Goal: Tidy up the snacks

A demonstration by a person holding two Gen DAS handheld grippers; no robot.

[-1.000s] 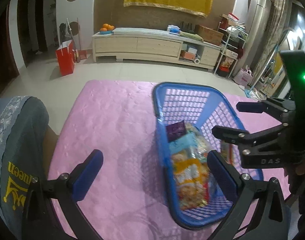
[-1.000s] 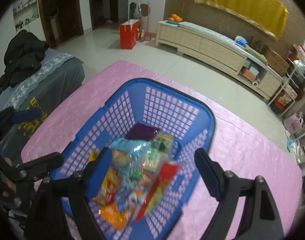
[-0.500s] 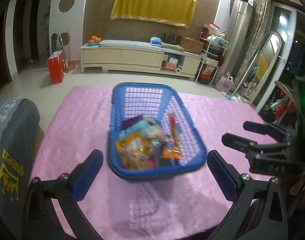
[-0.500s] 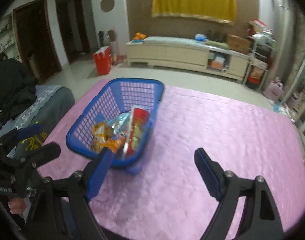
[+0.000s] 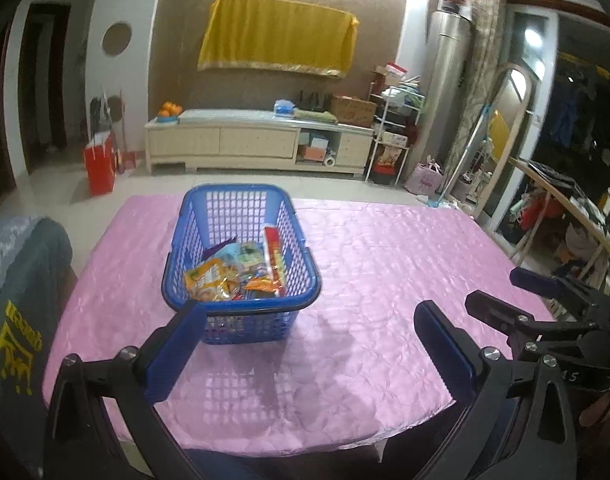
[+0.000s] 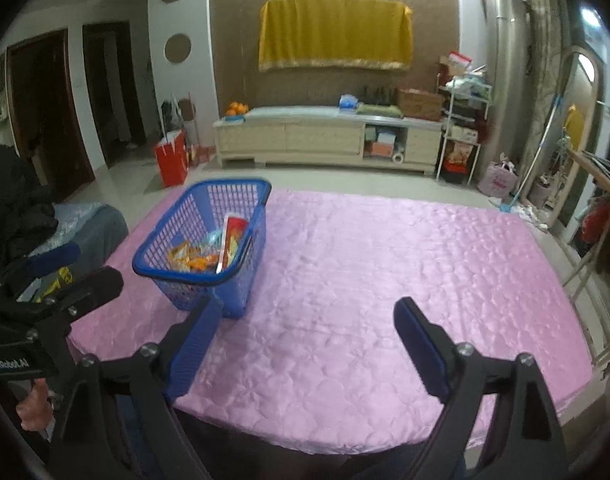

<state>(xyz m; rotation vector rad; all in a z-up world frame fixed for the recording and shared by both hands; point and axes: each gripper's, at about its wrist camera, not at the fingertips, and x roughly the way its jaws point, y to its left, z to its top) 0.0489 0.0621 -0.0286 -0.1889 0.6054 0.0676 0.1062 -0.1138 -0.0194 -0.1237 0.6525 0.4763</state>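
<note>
- The blue basket (image 5: 241, 264) of snack packets (image 5: 233, 272) sits near the bench's (image 5: 385, 280) left edge; a nudge could tip it off.
- The left gripper (image 5: 305, 348) is released and empty; the right gripper (image 6: 305, 344) is opening, empty.
- The tall red packet (image 5: 273, 258) leaning on the wall could topple out.

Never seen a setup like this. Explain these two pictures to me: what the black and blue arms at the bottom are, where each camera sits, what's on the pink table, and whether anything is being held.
There is no robot here. A person holds a hand-operated left gripper and a right gripper, each with two blue-padded fingers. A fisheye camera sits on each tool and looks forward along its fingers, so one picture comes from the left tool and the other from the right. Each view also catches the other tool at its edge.

On the pink tablecloth stands a blue basket holding snack packets. Nothing else lies on the cloth.

Nothing is held. The left fingers are spread wide, and the right jaws are opening with only bare cloth between them.
</note>
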